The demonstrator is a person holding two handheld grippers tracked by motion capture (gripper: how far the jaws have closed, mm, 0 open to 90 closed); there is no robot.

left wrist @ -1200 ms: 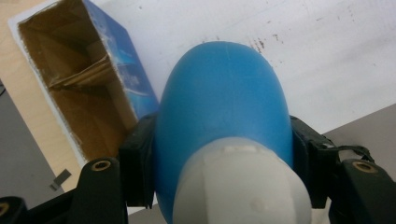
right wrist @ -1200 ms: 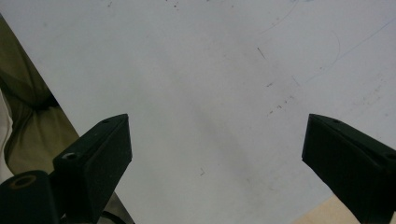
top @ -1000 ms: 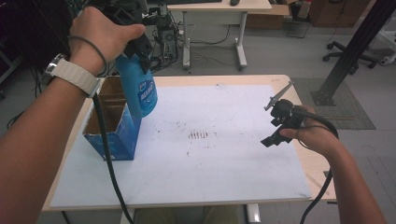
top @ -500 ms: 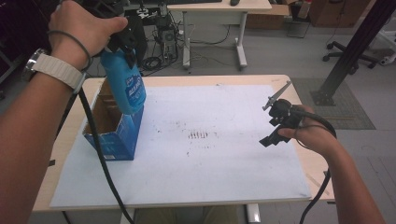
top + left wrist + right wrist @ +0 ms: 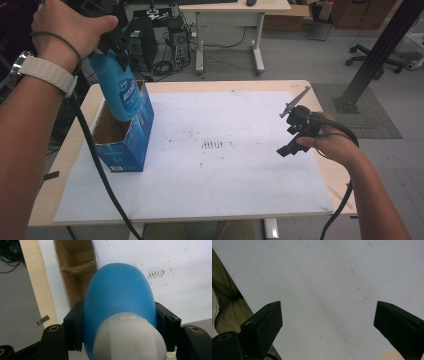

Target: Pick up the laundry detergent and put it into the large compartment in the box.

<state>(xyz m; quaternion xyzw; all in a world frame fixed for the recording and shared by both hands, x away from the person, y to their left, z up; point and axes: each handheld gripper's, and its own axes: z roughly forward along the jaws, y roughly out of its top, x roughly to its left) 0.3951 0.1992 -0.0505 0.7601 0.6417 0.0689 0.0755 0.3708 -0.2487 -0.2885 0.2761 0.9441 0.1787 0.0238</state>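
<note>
A blue plastic bottle (image 5: 118, 91) with a white cap (image 5: 130, 340) hangs upright over the open top of a blue cardboard box (image 5: 127, 150) at the table's left. My left gripper (image 5: 119, 46) is shut on the bottle's upper part, and a hand covers most of it. In the left gripper view, both pads (image 5: 73, 326) press the bottle (image 5: 117, 295) from the sides, with the box's brown inside (image 5: 77, 262) beyond it. My right gripper (image 5: 292, 137) hovers over the table's right side. Its jaws stand wide apart above the bare white sheet (image 5: 324, 290).
A white sheet (image 5: 225, 175) covers most of the wooden table (image 5: 332, 180). A cable (image 5: 100, 175) trails from the left gripper across the table's front left. Behind the table stand a desk (image 5: 235, 10) and computer gear (image 5: 145, 35), with a black post (image 5: 380, 50) at the right.
My left hand has carried the bottle leftward, from the box's right wall to over its opening. The right hand and its gripper have stayed put.
</note>
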